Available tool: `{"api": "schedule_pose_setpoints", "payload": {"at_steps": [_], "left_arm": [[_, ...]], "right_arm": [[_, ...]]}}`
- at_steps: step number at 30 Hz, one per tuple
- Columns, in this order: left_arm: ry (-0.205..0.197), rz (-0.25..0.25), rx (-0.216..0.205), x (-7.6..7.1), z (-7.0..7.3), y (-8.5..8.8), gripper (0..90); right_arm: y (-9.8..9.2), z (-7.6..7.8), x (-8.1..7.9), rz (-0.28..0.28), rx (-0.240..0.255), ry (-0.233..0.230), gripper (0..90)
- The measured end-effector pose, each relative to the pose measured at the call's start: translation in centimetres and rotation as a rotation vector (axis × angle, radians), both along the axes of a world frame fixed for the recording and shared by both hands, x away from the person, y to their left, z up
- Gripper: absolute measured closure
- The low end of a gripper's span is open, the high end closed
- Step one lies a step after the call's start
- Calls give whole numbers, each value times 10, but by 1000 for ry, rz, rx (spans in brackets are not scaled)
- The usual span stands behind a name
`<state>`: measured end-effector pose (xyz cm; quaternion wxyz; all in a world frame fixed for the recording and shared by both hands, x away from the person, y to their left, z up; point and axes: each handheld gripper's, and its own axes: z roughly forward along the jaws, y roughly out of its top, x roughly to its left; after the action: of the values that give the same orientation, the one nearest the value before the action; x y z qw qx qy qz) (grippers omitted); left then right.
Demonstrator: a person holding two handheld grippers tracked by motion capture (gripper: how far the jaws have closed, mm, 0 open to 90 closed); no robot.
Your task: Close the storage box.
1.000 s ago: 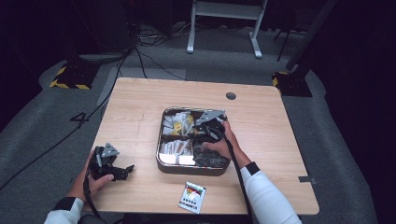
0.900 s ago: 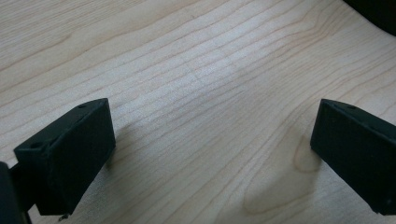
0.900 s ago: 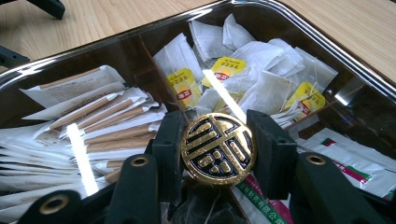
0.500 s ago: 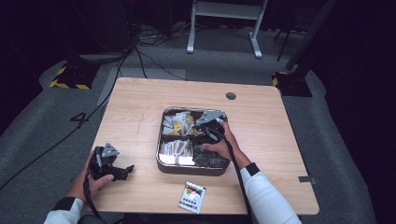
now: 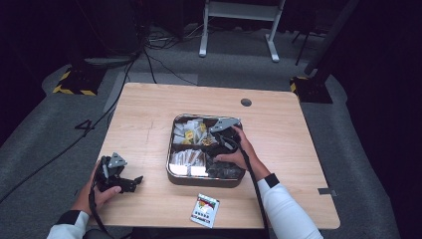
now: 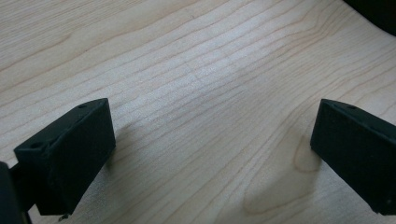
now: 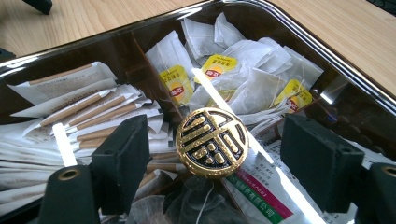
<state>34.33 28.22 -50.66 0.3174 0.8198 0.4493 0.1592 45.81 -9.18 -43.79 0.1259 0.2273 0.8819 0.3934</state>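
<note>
Between the right tool's (image 7: 212,158) just-opened jaws, untouched, stands the box's (image 5: 175,174) gold knob (image 7: 211,141); its lid seems closed, probably done. Left tool (image 6: 210,154) rests released on the bench (image 5: 149,114).

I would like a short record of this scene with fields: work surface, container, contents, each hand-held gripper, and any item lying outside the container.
surface: wooden table
container: metal tray with compartments
contents: tea bags, paper sticks, round gold knob
right hand-held gripper: over the tray, jaws just opened, either side of the knob, not pressing
left hand-held gripper: open, over bare table
outside: small card near the front edge
</note>
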Motion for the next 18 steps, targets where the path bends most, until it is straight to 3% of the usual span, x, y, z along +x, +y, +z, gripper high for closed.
{"api": "schedule_pose_setpoints", "payload": {"at_steps": [18], "left_arm": [[0,0,0,0,0,0,1]], "right_arm": [[-17,18,-8,10,-10,-40,206]]}}
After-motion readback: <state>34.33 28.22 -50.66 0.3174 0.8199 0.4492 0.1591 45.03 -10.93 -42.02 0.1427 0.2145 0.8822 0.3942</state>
